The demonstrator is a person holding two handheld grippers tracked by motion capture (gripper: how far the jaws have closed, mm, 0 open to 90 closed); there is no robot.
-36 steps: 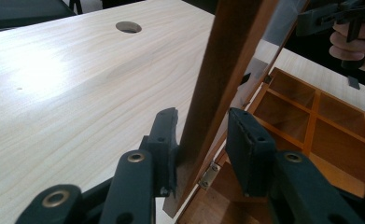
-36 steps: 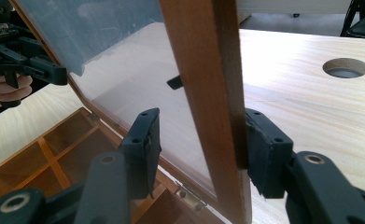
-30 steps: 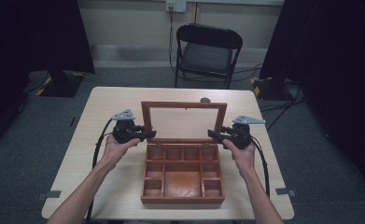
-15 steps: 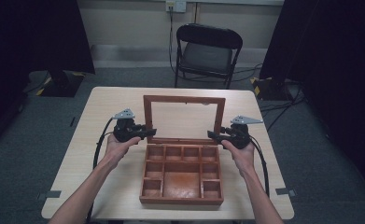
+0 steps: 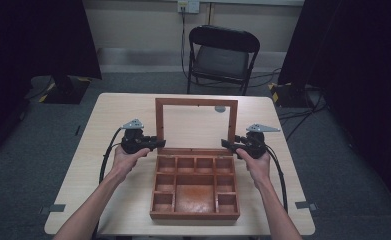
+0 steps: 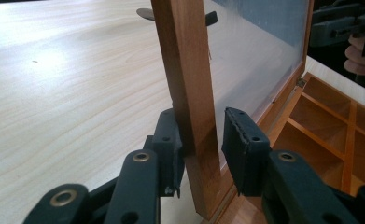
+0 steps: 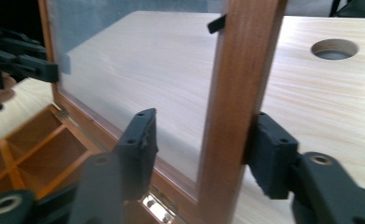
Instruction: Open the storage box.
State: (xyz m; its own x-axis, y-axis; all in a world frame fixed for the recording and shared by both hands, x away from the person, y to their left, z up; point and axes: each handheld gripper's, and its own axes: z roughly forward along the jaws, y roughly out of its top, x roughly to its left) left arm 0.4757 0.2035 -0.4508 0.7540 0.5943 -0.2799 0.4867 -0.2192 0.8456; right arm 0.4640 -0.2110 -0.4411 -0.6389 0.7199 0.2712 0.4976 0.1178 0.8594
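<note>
glass lid upright; left hand-held gripper, right hand-held gripper straddle frame, jaws apart; box cropped.

No writing, label, brand mark, number or sign can be read in any of the views (the wooden box, its glass lid and the counter all carry plain, unmarked surfaces, and nothing printed shows on the black jaws either).
</note>
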